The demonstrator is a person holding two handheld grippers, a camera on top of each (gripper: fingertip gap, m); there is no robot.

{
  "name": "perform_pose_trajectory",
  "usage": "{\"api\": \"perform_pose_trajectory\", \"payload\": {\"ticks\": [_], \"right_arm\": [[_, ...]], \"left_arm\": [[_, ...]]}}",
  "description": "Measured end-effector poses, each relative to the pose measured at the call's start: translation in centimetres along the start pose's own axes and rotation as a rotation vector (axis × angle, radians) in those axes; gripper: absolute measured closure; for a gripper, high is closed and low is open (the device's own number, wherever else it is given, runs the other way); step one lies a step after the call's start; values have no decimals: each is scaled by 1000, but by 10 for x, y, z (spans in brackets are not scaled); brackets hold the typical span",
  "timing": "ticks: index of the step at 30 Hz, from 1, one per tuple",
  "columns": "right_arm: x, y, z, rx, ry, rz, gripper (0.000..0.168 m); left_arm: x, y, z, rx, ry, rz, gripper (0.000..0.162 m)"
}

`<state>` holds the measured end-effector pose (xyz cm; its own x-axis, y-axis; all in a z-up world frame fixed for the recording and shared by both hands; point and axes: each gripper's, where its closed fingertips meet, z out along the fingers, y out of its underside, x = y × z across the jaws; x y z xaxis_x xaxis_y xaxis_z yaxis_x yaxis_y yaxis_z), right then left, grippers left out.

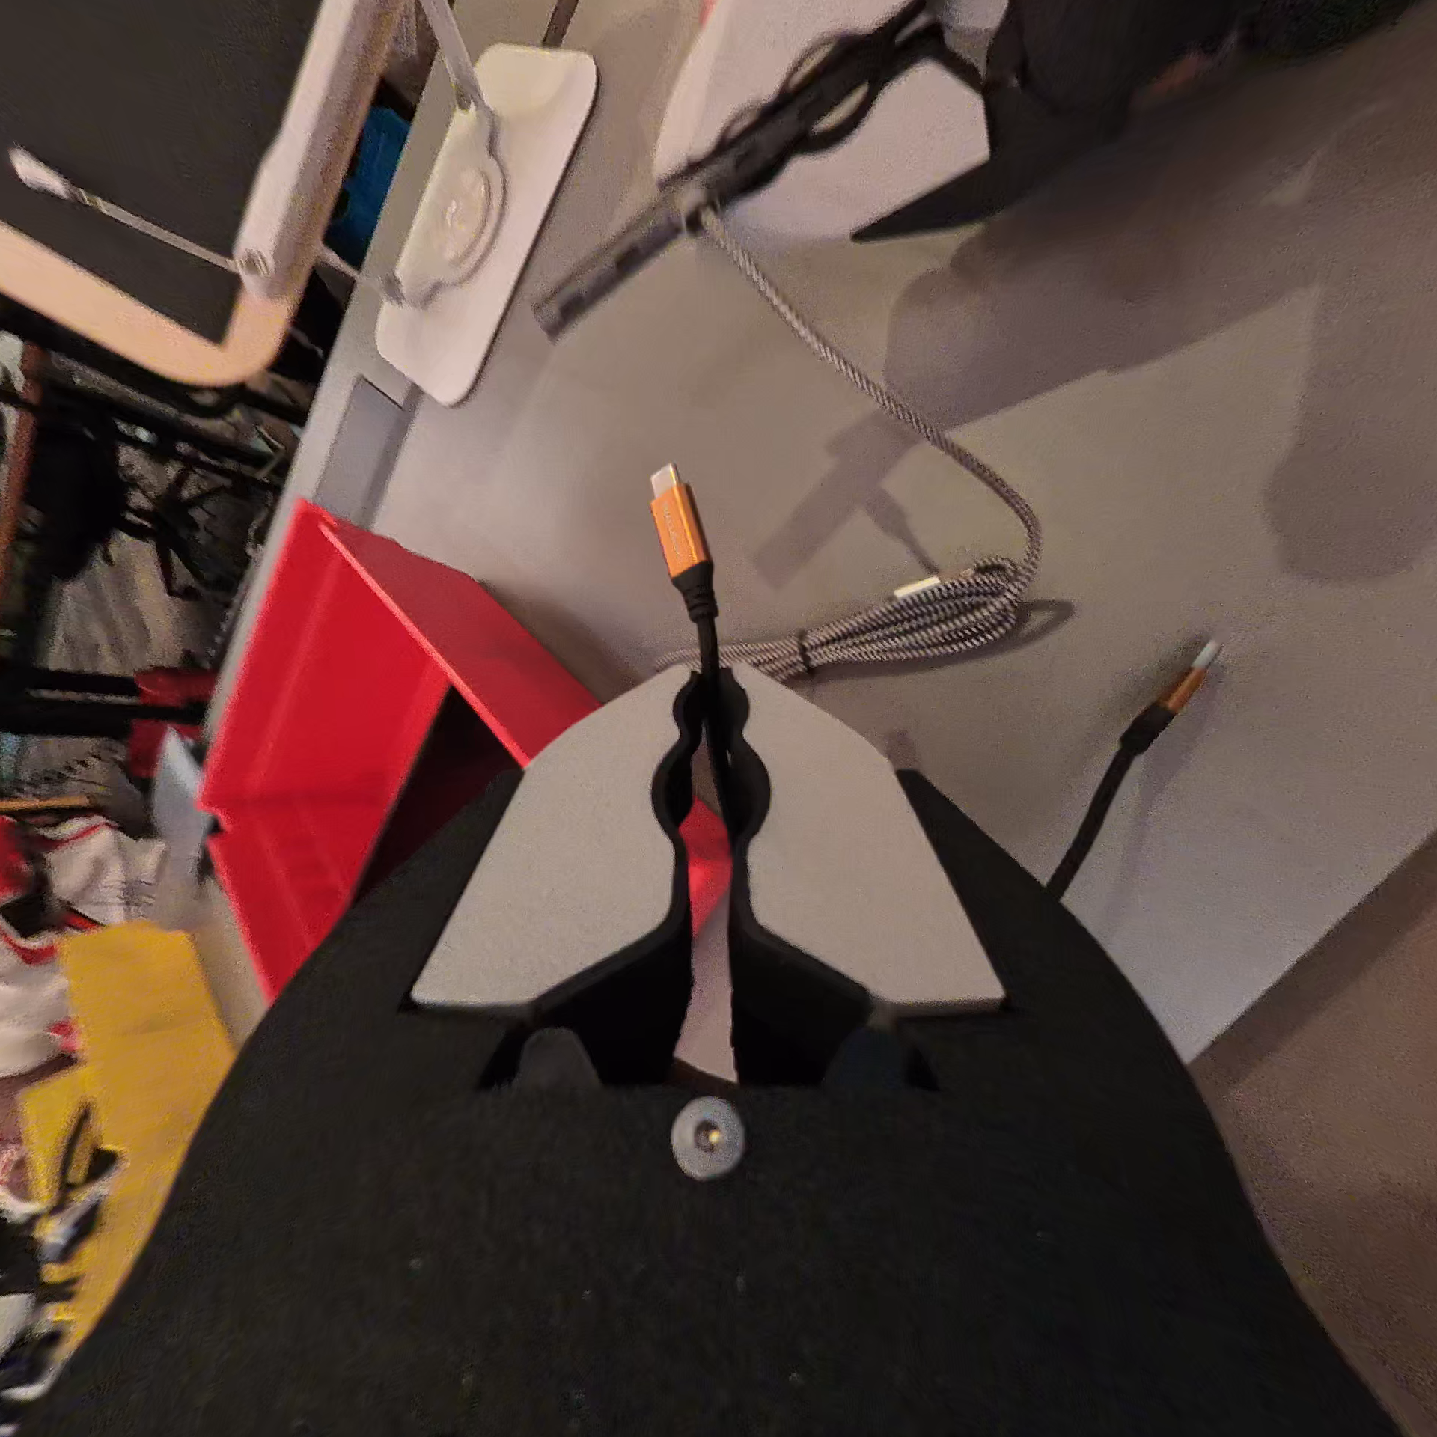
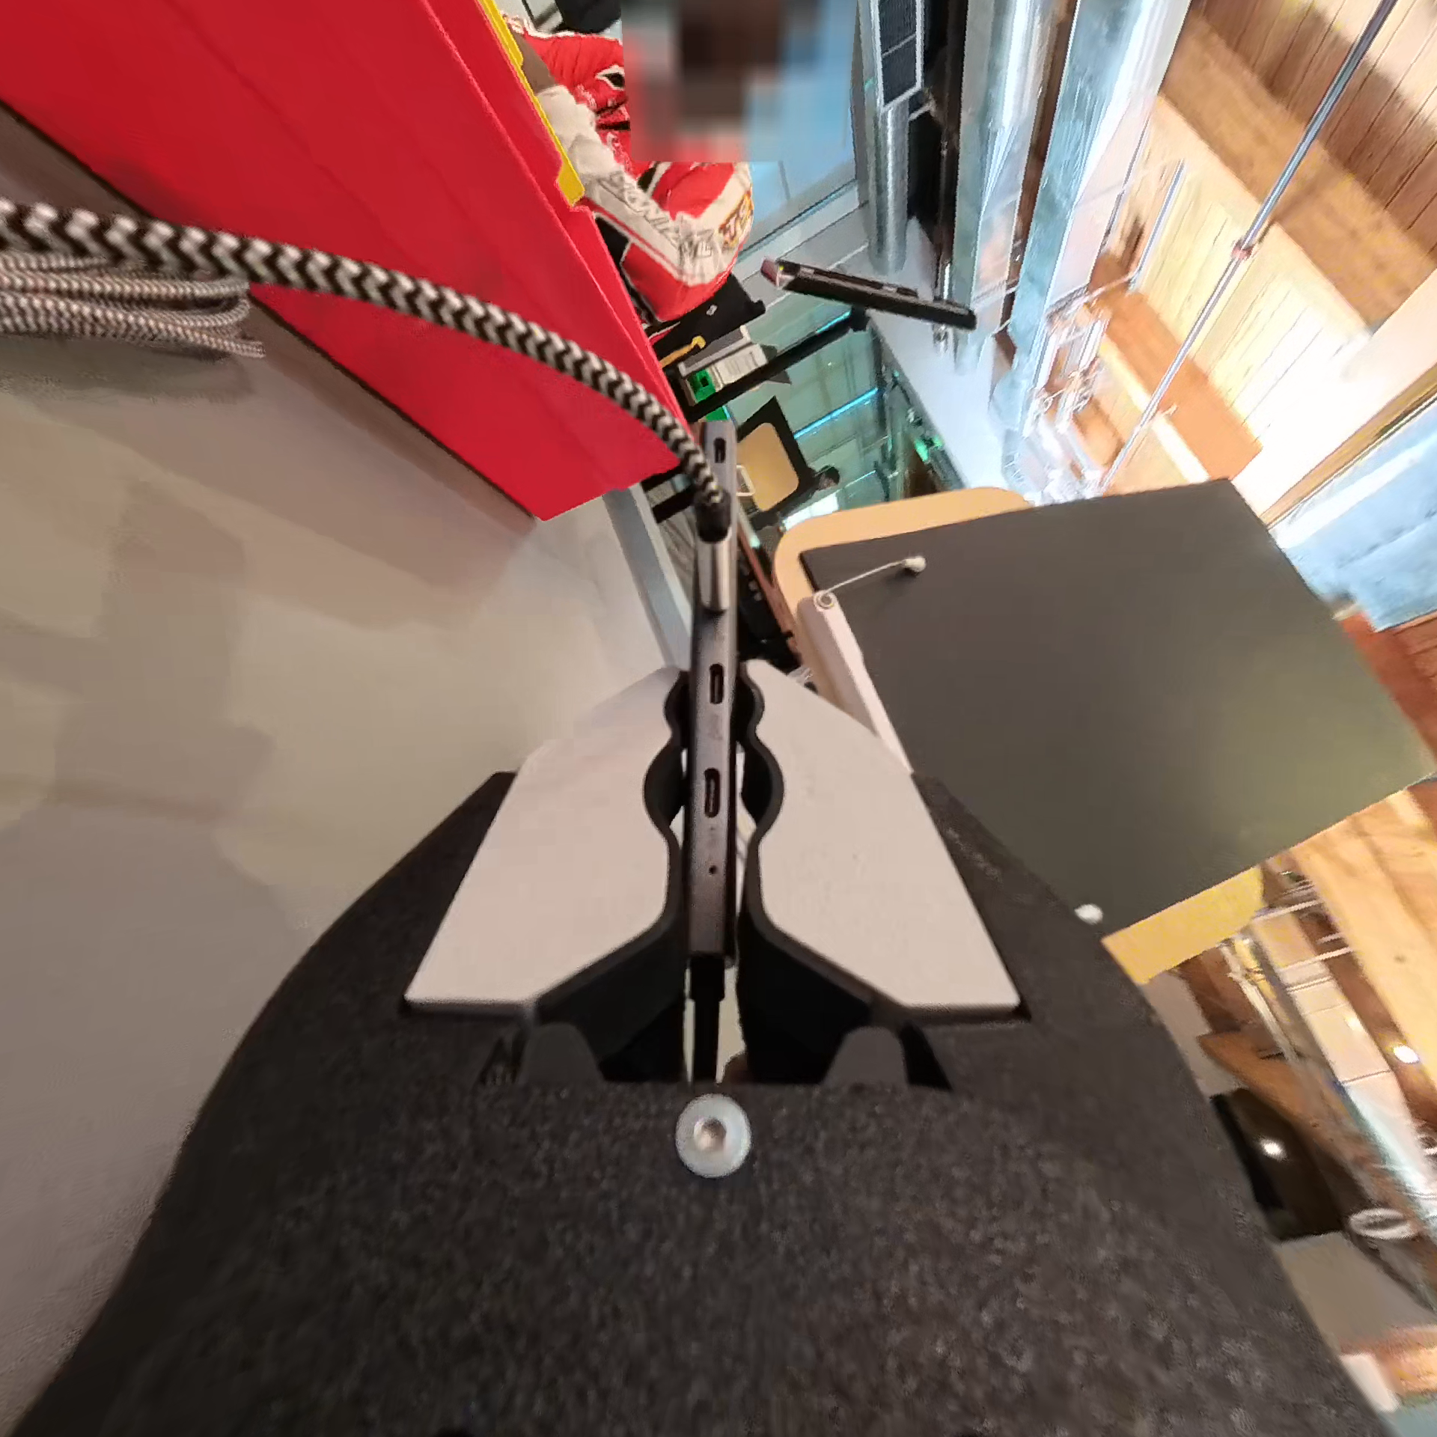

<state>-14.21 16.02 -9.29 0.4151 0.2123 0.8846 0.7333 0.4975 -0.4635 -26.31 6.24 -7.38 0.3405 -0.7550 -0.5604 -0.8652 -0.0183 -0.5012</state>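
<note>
Left wrist view: our left gripper (image 1: 706,700) pinches a thin, limp black cable (image 1: 706,645); its stiff orange plug (image 1: 678,536) points to 12 o'clock above the tabletop (image 1: 1166,482). Right wrist view: our right gripper (image 2: 714,700) clamps a rigid grey hub (image 2: 712,746) edgewise, its braided cable (image 2: 389,288) trailing toward 10 o'clock.

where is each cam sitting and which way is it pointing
Left wrist view: on the left hand-held gripper, looking along its fingers, shut on a black cable with an orange plug, toward the grey table.
Right wrist view: on the right hand-held gripper, shut on a slim grey hub, facing past the table edge into the room.
Shared: braided cable, red box, hub.
</note>
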Motion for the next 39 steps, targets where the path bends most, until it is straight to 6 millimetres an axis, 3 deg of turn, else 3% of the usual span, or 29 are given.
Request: {"api": "perform_pose_trajectory", "payload": {"ticks": [3,7,11,14,22,39], "right_arm": [[0,-7,-2,-5,23,-83,159],[-1,-9,-2,-44,47,-162,159],[-7,-5,0,-76,23,-183,159],[-9,-5,2,-83,13,-188,159],[-13,-11,1,-76,1,-223,159],[-21,-7,5,-99,-31,-250,159]], "left_arm": [[-7,-19,16,-40,6,77,158],[-2,-32,41,-68,19,28,159],[7,-44,38,-32,-10,-6,159],[34,-54,33,1,81,-39,159],[33,-51,58,-42,82,-107,159],[30,-43,67,-136,13,-16,159]]}}
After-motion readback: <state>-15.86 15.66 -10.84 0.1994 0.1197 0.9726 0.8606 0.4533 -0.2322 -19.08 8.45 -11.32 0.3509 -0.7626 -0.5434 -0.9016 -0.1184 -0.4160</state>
